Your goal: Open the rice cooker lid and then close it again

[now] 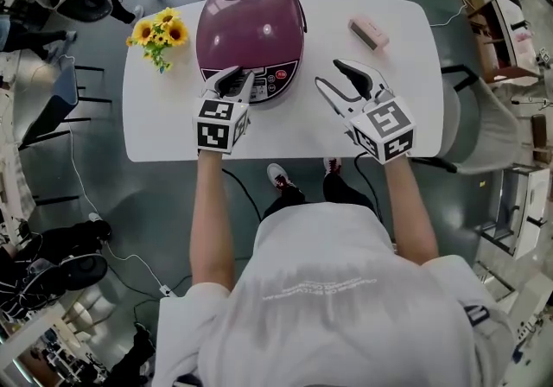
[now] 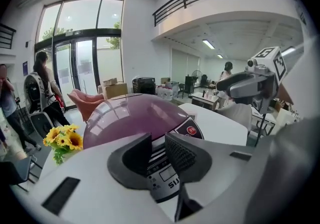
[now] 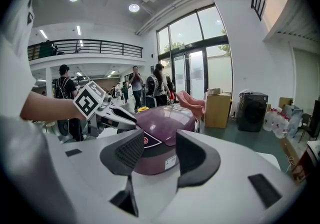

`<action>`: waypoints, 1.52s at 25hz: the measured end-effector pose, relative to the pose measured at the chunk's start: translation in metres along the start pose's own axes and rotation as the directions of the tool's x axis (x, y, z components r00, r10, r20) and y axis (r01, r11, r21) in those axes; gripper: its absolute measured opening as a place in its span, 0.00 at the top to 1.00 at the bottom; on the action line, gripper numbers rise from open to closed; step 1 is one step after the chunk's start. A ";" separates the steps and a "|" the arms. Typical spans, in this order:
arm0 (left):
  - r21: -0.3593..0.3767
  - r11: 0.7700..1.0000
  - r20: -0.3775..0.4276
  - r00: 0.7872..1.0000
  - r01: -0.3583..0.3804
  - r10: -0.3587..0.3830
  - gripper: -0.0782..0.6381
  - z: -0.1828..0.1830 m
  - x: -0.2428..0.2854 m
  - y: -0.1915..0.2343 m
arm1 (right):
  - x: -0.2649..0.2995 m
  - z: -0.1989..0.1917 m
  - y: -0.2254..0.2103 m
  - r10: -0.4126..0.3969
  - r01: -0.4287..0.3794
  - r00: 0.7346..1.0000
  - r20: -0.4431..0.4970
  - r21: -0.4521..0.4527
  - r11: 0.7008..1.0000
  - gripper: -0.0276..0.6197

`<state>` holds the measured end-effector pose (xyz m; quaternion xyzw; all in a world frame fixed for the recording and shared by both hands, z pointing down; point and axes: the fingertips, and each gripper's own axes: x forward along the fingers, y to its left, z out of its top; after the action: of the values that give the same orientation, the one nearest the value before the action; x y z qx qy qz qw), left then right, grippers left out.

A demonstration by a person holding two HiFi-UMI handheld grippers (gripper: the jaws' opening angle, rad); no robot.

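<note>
Hovering with fingers narrowly parted on nothing, the left gripper has the closed rice cooker on the desk directly ahead, its front edge seemingly just off the fingertips, while the half-open, empty right gripper finds it ahead-left, farther off.

On the table, toward the far edge, a rice cooker. Just left of it, flowers; to its right, well apart, a small block. Before the cooker's front panel, the left gripper; right of that, over bare tabletop, the right gripper.
</note>
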<state>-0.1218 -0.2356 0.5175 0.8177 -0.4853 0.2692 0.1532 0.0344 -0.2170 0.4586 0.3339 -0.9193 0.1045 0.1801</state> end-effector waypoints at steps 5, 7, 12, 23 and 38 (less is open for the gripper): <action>-0.006 1.000 -0.001 1.000 -0.019 0.019 0.76 -0.001 0.002 0.001 | -0.002 -0.002 -0.003 0.001 -0.002 1.000 -0.005 -0.002 1.000 0.63; -0.007 1.000 -0.012 1.000 -0.022 0.022 0.76 -0.002 0.002 0.001 | -0.003 -0.003 -0.004 0.002 -0.002 1.000 -0.008 0.000 1.000 0.63; -0.013 1.000 -0.011 1.000 -0.024 0.024 0.76 -0.002 0.003 0.003 | -0.002 -0.001 -0.006 0.005 -0.005 1.000 -0.007 -0.007 1.000 0.63; 0.008 0.991 0.096 0.987 -0.131 0.130 0.76 0.003 0.000 0.005 | -0.003 0.012 -0.011 0.001 -0.001 1.000 0.008 -0.029 1.000 0.63; -0.081 0.996 0.135 0.989 -0.046 0.057 0.77 -0.002 -0.009 0.008 | -0.010 0.054 -0.014 -0.008 0.019 0.995 0.097 -0.116 0.993 0.63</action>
<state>-0.1329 -0.2323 0.5133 0.8148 -0.5258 0.1971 0.1439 0.0370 -0.2389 0.4066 0.3335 -0.9292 0.0329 0.1557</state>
